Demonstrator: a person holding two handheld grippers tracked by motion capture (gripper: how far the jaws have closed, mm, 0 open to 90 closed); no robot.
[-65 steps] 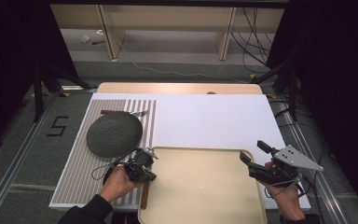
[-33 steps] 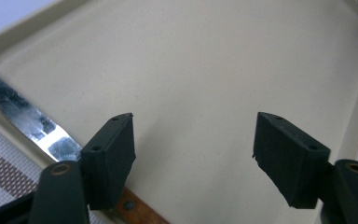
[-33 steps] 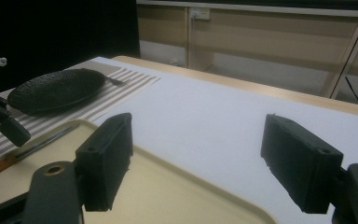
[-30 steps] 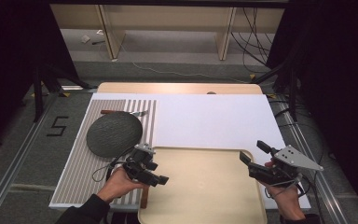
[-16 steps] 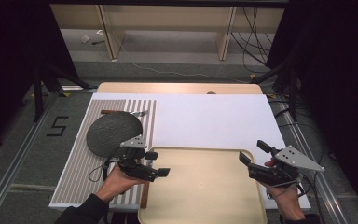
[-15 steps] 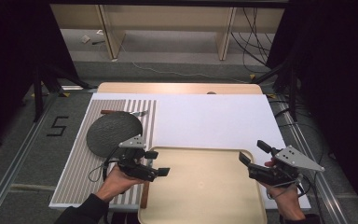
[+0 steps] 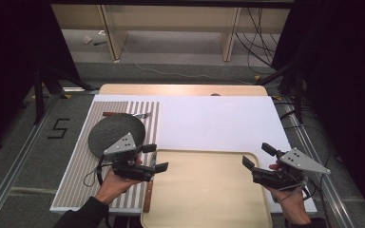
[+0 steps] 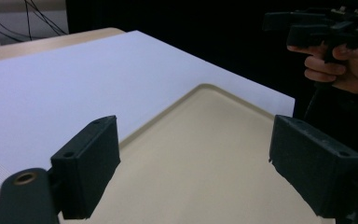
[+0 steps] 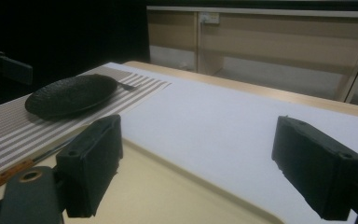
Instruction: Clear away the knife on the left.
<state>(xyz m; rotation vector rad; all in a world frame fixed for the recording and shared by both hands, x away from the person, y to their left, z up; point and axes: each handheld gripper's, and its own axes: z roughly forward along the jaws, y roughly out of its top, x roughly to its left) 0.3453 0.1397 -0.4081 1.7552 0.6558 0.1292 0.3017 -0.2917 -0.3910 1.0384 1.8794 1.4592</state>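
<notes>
Because both claws stand wide and empty, nothing is carried at this moment. The left claw, whose jaws have just been opening, hovers over the tray's left rim, just beside the wood-handled knife on the striped mat. The right claw hovers at the tray's right rim. The dark plate rests on the mat, apparently as a place setting.

Your left gripper has lifted off the wooden-handled utensil beside the tray, swung toward the tray, and its jaws have just been opening, nothing between them.
</notes>
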